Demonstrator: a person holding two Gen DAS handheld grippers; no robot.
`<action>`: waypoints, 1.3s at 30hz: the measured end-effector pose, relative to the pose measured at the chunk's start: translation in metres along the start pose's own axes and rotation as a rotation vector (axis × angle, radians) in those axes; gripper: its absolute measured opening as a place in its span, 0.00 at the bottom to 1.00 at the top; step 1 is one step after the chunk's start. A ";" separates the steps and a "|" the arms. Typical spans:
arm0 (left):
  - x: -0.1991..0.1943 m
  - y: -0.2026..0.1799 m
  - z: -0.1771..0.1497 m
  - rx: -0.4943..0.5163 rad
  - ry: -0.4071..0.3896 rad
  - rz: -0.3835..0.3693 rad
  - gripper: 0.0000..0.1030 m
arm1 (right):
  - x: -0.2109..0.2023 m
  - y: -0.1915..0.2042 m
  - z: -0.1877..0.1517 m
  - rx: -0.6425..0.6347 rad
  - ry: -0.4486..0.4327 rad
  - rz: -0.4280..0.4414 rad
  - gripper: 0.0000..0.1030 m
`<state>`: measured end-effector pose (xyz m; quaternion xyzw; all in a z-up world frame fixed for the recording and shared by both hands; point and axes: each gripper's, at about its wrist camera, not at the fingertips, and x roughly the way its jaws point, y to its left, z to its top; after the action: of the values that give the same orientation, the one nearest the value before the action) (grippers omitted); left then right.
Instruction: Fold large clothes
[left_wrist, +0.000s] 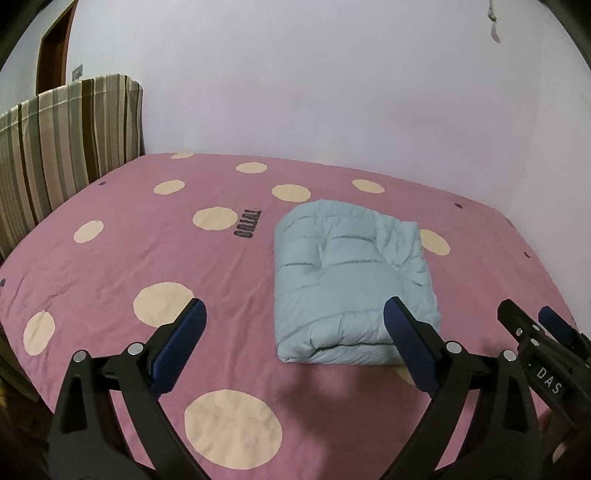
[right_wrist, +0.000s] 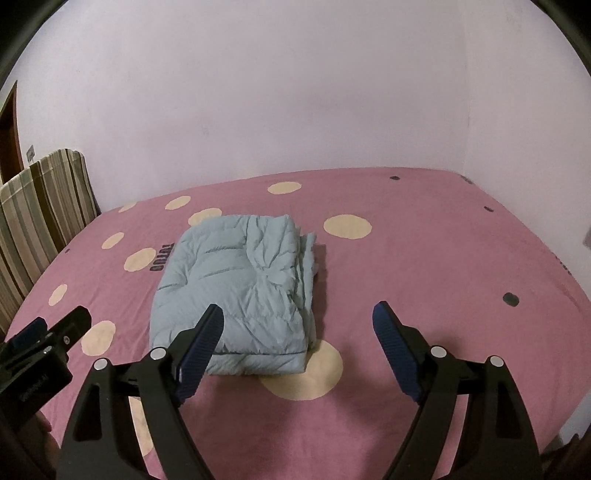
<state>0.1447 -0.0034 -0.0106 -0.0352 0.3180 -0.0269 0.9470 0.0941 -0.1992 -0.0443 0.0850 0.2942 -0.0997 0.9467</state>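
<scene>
A light blue puffer jacket (left_wrist: 347, 273) lies folded into a thick rectangular bundle on the pink bed cover (left_wrist: 110, 258) with cream dots. My left gripper (left_wrist: 295, 305) hovers above the cover, near the bundle's front edge, open wide with nothing between its blue pads. In the right wrist view the same jacket (right_wrist: 240, 280) sits ahead and slightly left. My right gripper (right_wrist: 298, 310) is open and empty above the bundle's near right corner. Each gripper shows in the other's view: the right gripper (left_wrist: 526, 310) at the right edge, the left gripper (right_wrist: 61, 318) at the left edge.
A striped upright cushion (left_wrist: 62, 147) stands along the bed's left side, also seen as the striped cushion (right_wrist: 40, 206). A pale wall (left_wrist: 332, 92) bounds the far side and right. A brown door (left_wrist: 55, 55) is at the far left. Dark printed lettering (left_wrist: 248, 224) marks the cover.
</scene>
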 end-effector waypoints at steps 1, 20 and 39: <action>-0.001 -0.001 0.001 0.002 -0.001 -0.002 0.94 | 0.000 0.001 0.000 -0.001 -0.003 -0.003 0.79; 0.004 -0.001 0.001 0.008 0.031 -0.004 0.94 | -0.001 0.002 0.000 0.007 -0.005 -0.004 0.80; 0.009 0.000 -0.002 0.005 0.046 -0.005 0.94 | 0.002 0.001 0.001 0.001 -0.004 -0.002 0.80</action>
<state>0.1506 -0.0043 -0.0171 -0.0329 0.3396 -0.0310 0.9395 0.0964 -0.1984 -0.0440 0.0850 0.2925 -0.1009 0.9471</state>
